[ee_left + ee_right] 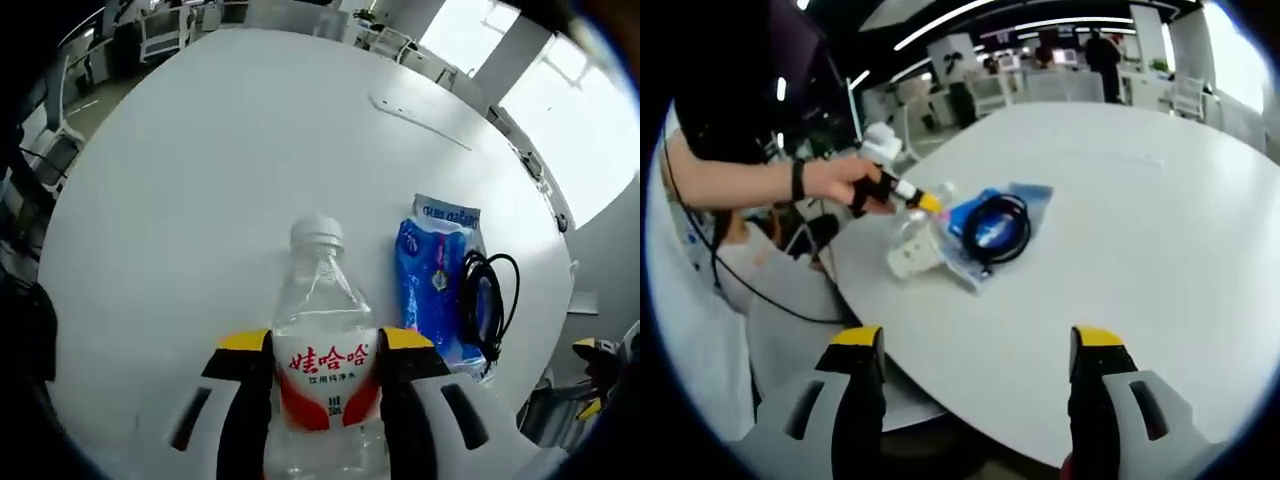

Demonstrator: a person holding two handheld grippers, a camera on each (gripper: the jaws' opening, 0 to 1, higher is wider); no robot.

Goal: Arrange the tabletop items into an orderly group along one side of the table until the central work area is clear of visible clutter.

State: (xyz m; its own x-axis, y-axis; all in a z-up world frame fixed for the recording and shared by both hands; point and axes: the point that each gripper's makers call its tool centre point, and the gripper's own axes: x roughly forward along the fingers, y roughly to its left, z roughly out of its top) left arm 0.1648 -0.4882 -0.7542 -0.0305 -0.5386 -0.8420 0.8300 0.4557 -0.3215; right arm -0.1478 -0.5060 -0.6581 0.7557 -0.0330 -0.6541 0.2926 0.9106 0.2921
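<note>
Gripping the water bottle (325,370) upright with my left gripper (325,400), jaws closed on its label | beside blue packet (435,290) and black cable (485,300) at table (220,180) edge | right gripper (975,375) wide open, holding nothing

Wide bare round white table (230,170) lay open ahead and left of the clear plastic water bottle (322,340). To its right, a blue plastic packet (432,290) and coiled black cable (487,300) blocked passage.
</note>
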